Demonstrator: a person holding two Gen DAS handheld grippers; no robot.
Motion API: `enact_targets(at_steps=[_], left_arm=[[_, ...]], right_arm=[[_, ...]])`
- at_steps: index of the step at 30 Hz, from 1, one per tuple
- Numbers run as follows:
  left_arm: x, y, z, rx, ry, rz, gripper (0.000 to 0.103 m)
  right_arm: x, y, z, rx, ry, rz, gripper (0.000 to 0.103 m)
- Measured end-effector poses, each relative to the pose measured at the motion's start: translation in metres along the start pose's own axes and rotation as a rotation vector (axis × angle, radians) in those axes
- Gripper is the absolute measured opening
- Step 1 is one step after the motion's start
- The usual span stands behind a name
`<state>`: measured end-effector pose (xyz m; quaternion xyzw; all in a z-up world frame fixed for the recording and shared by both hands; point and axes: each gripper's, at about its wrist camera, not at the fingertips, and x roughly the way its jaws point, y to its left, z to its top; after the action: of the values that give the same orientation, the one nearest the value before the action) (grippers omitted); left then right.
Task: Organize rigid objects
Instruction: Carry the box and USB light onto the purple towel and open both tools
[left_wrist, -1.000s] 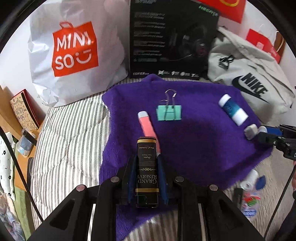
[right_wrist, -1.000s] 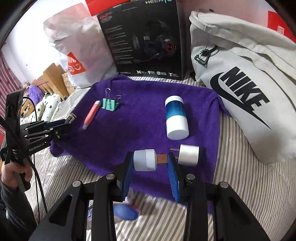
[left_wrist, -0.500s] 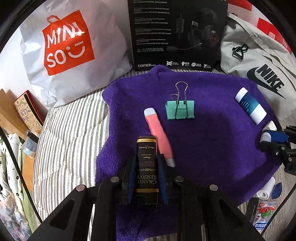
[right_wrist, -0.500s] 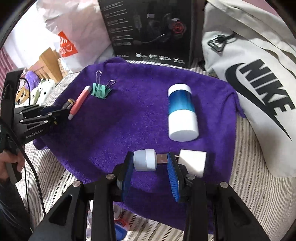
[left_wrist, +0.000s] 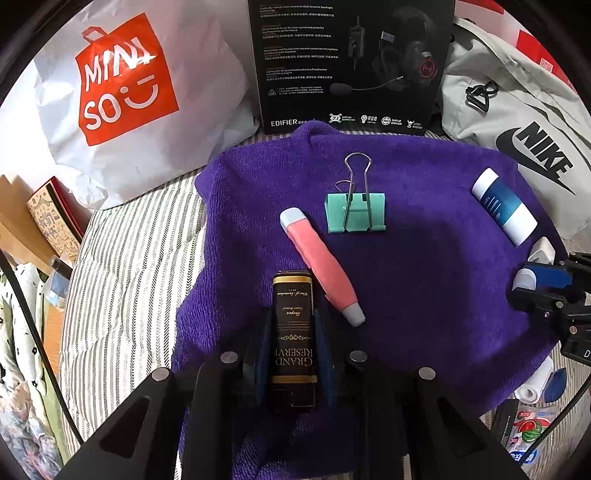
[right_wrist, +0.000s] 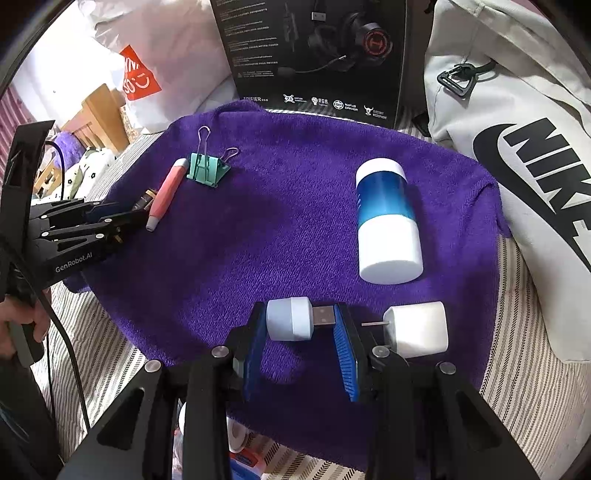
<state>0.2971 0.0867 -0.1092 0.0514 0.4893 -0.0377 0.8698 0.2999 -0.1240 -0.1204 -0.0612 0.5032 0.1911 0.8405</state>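
Both grippers have come forward and lower over the purple towel (left_wrist: 424, 288) in the last second. Left gripper (left_wrist: 293, 354) clamps the black Grand Reserve tin (left_wrist: 293, 332), beside the pink pen (left_wrist: 321, 266); right gripper (right_wrist: 301, 336) pinches the white USB plug light (right_wrist: 291, 319) (near the towel's edge). Set-down looks imminent.

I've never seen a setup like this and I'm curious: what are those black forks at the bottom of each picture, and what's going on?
No robot: a person holds a hand-held gripper in each hand, each carrying a fisheye camera looking along its fingers. The left hand-held gripper clamps a black tin. The right hand-held gripper clamps a small white USB plug. On the purple towel lie a pink pen, a green binder clip, a blue-and-white bottle and a white charger.
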Motion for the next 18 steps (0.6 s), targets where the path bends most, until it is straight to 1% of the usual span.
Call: enact_targets(at_steps=[5,7,10,12,13,14,18], left_arm=[[-0.002,-0.001,-0.004,-0.014,0.011,-0.01,0.023],[-0.004,-0.001,-0.008,-0.016,0.015,-0.008,0.025],[-0.007,-0.002,-0.011,-0.031,0.025,-0.022,0.031],[-0.009,-0.005,-0.014,-0.036,0.03,-0.048,0.042],[-0.01,-0.007,-0.016,-0.038,0.03,-0.055,0.045],[-0.012,-0.009,-0.018,-0.038,0.029,-0.056,0.047],[-0.026,-0.015,-0.027,-0.031,0.011,-0.064,0.047]], right_arm=[[-0.001,0.004,-0.001,-0.011,0.008,-0.02,0.037],[0.0,0.005,-0.001,-0.011,0.013,-0.019,0.038],[0.0,0.005,-0.002,-0.008,0.024,-0.015,0.041],[-0.001,0.006,-0.003,-0.006,0.032,-0.015,0.045],[-0.001,0.007,-0.003,-0.005,0.038,-0.012,0.048],[-0.001,0.008,-0.003,-0.006,0.042,-0.01,0.049],[-0.008,0.011,-0.005,-0.002,0.043,-0.021,0.049]])
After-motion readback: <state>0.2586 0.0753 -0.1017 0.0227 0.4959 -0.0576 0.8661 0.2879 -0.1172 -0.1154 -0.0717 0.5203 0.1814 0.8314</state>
